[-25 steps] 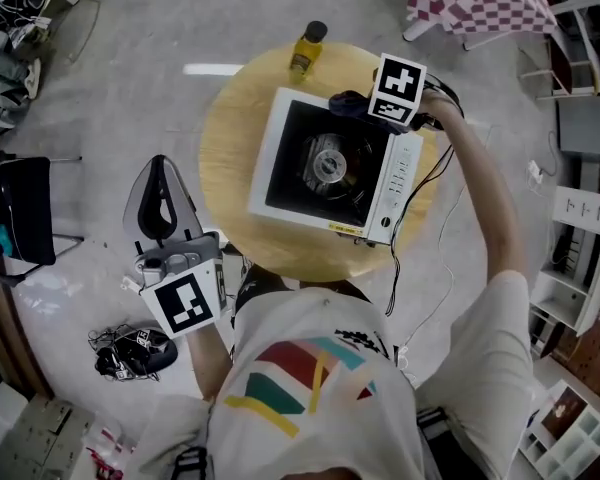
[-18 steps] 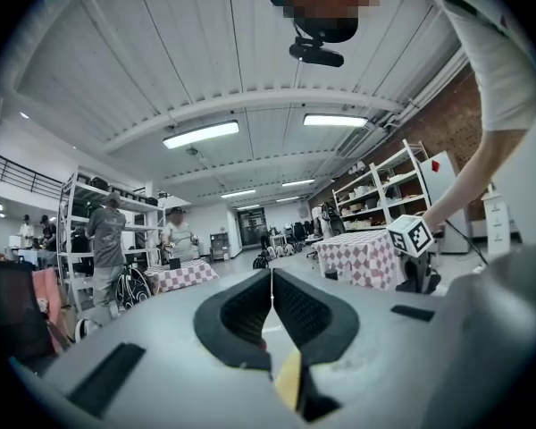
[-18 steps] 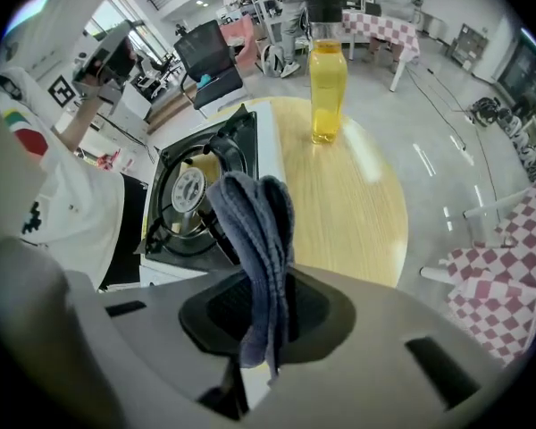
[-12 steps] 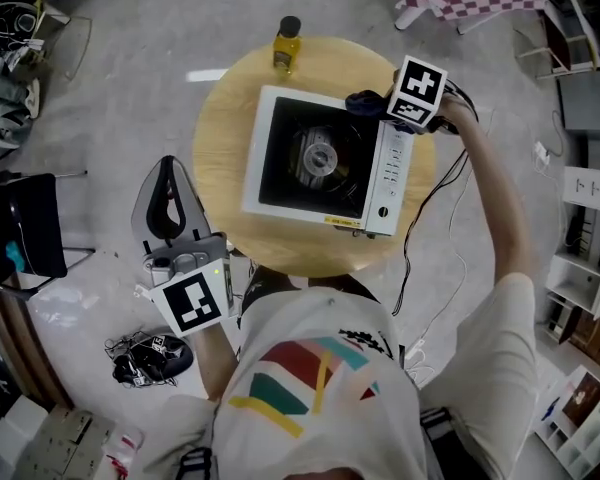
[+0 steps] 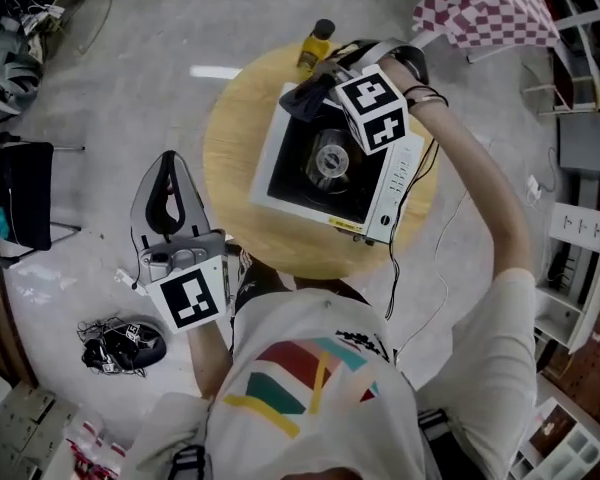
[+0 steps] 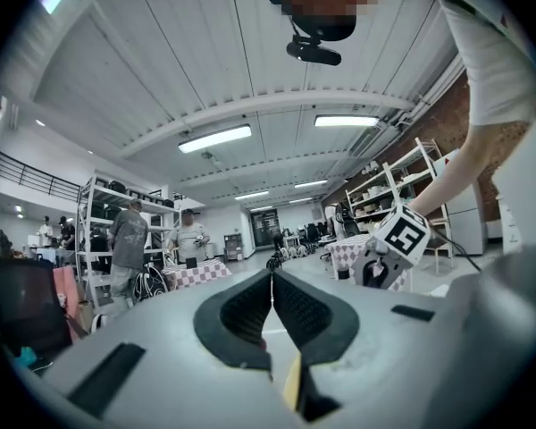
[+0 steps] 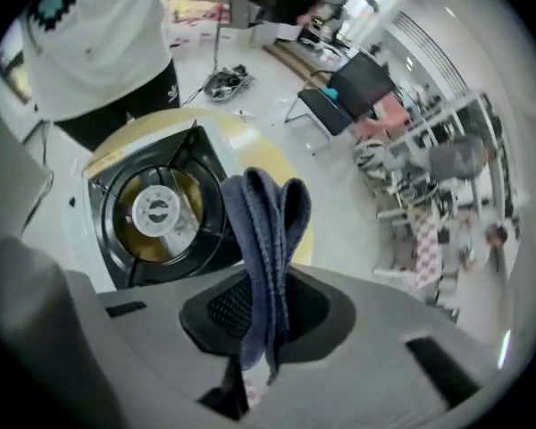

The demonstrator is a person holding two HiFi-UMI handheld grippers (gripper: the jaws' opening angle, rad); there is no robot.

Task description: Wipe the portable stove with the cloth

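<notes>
Two tongs show, and only one of them carries anything. Our right gripper [image 5: 328, 76] reaches over the 12 o'clock side of the stove [image 5: 385, 183], its jaws clamped on the cloth [image 5: 302, 98], a dark blue folded rag. In the right gripper view the cloth [image 7: 266, 222] stands up from between the pads of that gripper [image 7: 266, 307] in a doubled fold, with a short end trailing below them. The burner [image 7: 156, 211] lies at about 9 o'clock from the cloth. From the head view the cloth hangs at the stove's 11 o'clock corner; we cannot tell whether it touches the rim.

The stove is white with a black well and a round burner, and it sits a little askew on the round wooden table [image 5: 230, 158]. Its control strip runs along the 3 o'clock side. A yellow bottle [image 5: 314, 46] with a dark cap stands at the table's 12 o'clock edge, just beside the cloth.

Our left gripper [image 5: 167, 183] is held off the table at its 8 o'clock, over the grey floor [image 5: 130, 88]. In the left gripper view its jaws [image 6: 271, 302] meet tip to tip with nothing between them, pointing out across the room.
</notes>
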